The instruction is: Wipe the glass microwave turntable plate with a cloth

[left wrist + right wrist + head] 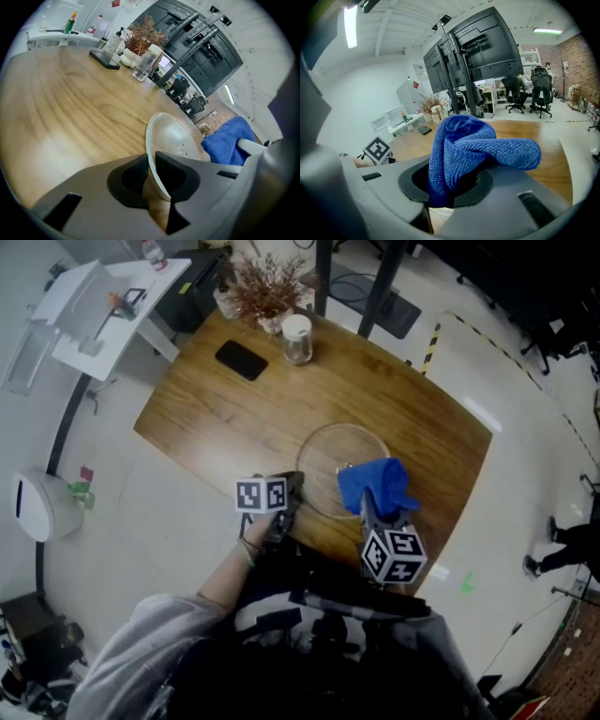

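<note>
While the left gripper (151, 176) pinches the glass turntable plate (333, 454) by its near rim, apparently steadying it on the table (206, 413) at frame centre, the right gripper (445, 197) clamps the blue cloth (464, 145) above its right edge.

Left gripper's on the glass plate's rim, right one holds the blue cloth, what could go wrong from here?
The left gripper pinches the glass plate only at its rim; wiping pressure might twist it loose. The plate lies near the edge of the table, so a push could slide it off. The blue cloth is bunched in the right gripper, so jaw tips may touch glass.
</note>
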Demonstrator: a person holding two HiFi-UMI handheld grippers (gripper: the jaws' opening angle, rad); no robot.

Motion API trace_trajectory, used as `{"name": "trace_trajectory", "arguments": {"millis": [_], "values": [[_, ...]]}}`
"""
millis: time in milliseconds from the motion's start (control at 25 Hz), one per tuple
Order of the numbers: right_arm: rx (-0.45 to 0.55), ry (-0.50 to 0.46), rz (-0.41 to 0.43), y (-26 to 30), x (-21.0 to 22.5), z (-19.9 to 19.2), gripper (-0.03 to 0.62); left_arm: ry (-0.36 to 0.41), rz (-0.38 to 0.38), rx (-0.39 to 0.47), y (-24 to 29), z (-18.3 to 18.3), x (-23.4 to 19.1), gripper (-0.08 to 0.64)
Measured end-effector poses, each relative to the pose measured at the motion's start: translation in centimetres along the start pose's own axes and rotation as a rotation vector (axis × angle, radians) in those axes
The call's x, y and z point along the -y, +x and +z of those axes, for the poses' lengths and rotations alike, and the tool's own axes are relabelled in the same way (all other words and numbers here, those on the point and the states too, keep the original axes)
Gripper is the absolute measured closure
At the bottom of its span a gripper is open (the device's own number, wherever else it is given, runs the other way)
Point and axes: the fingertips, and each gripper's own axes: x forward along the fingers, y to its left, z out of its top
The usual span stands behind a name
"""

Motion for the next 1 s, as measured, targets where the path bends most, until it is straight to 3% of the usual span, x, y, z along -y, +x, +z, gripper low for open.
{"name": "trace_trajectory", "arguments": {"millis": [240,520,720,1000], "values": [[-0.022,-0.091,0.006,4.7,-2.7,2.3,0.514,0.091,-0.018,-0.050,0.3,0.8,0.4,0.505],[-0.141,-0.247,0.030,14.5,-5.4,1.4,0.514,0.089,-0.031,-0.061,0.2,0.7,-0.1,0.505],[-0.219,-0.278,-0.100,15.8,-1.2,0.3,0.514,0.057,-0.061,-0.084,0.3,0.8,0.0,0.507],[-0.266,-0.198,-0.294,12.2,9.0,-0.5,0.514,0.025,-0.095,-0.104,0.4,0.9,-0.1,0.512]]}}
